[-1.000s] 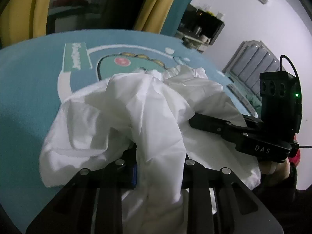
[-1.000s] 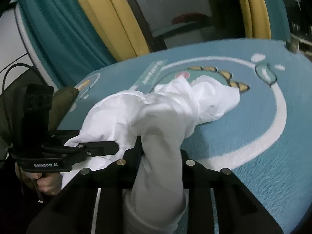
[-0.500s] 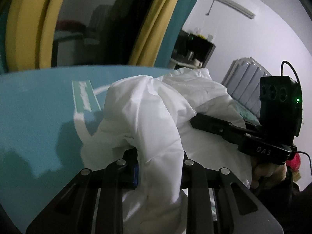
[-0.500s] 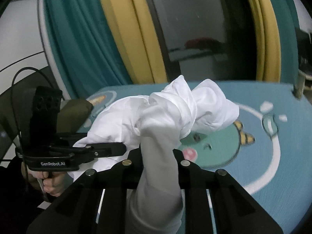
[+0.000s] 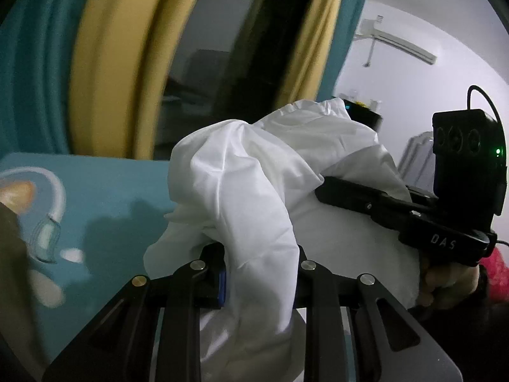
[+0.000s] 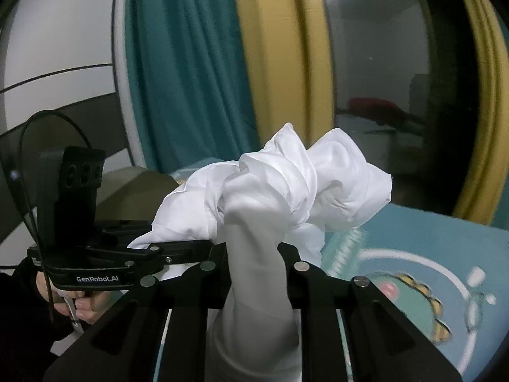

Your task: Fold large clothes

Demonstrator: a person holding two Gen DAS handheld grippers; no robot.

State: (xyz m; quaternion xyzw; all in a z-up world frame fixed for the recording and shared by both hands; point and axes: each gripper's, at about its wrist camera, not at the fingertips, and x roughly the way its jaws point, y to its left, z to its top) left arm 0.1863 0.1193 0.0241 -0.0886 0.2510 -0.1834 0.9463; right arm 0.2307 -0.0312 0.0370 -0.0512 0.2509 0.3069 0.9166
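Home: curtains (image 6: 191, 79), cartoon rug (image 6: 429, 254)

Garment (image 5: 254, 197) bunched between both hand-held grippers, above mat (image 5: 121, 191); curtains (image 6: 191, 63) behind mat.

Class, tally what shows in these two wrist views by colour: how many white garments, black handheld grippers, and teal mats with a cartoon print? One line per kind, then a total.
White garment: 1, bunched, clamped by both grippers
Black grippers: 2, left gripper and right gripper
Teal printed mat: 1
Total: 4
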